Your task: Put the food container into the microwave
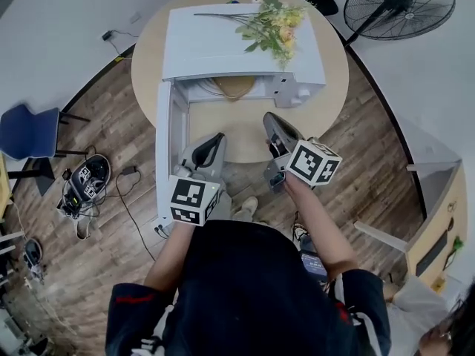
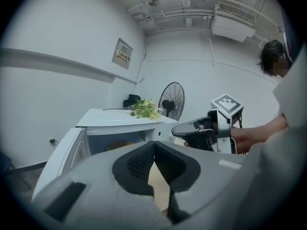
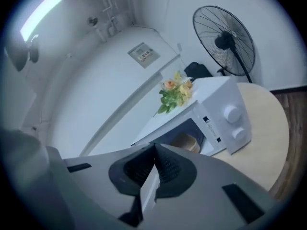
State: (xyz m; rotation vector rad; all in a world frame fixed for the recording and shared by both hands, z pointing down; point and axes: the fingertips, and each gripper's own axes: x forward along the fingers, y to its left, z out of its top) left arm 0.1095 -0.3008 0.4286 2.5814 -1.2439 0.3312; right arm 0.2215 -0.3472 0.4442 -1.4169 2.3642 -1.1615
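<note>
The white microwave stands on the round wooden table with its door swung open to the left. Inside the cavity sits a tan food container, also seen as the container in the right gripper view and dimly as the container in the left gripper view. My left gripper hovers at the table's front edge beside the open door, jaws shut and empty. My right gripper is over the table in front of the microwave, also shut on nothing.
A bunch of yellow flowers lies on top of the microwave. A floor fan stands behind the table at right, a blue chair at left. Cables and a bag lie on the wooden floor.
</note>
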